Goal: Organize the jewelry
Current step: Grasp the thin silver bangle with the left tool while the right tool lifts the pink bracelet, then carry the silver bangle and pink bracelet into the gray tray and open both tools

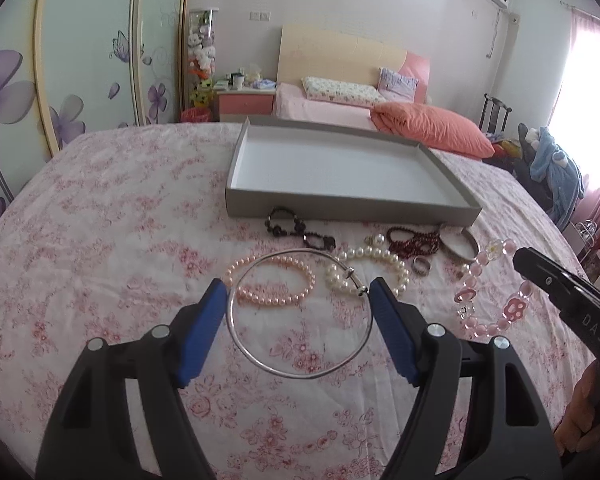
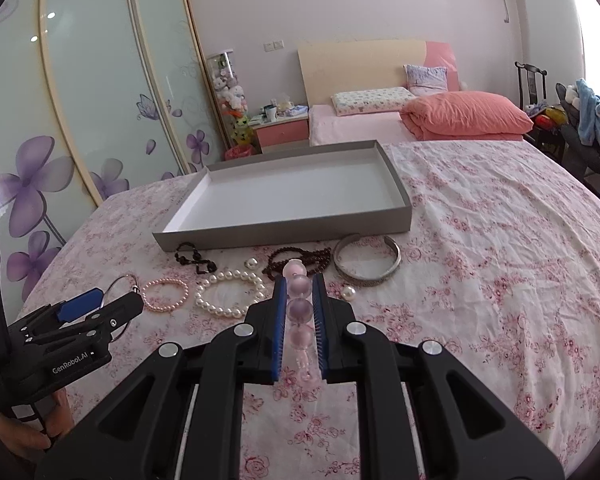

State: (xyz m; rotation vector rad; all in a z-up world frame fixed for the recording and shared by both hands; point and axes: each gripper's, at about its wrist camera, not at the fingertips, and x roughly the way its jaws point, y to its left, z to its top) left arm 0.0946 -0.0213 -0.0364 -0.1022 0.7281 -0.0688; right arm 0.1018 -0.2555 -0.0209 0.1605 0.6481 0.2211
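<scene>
Right claw (image 2: 299, 312) clamps pink bracelet (image 2: 299, 316); left claw (image 1: 298, 292) pinches silver hoop (image 1: 300, 316) across its width, raised above the bed (image 1: 100, 240). Carry both level over tray (image 1: 340, 204), lower inside, then release gently.

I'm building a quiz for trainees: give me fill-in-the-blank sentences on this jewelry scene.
The left gripper grips a thin hoop coloured ____.
The right gripper is shut on a bead bracelet whose beads are ____.
The grey tray holds ____ jewelry.
Missing words: silver; pink; no.
</scene>
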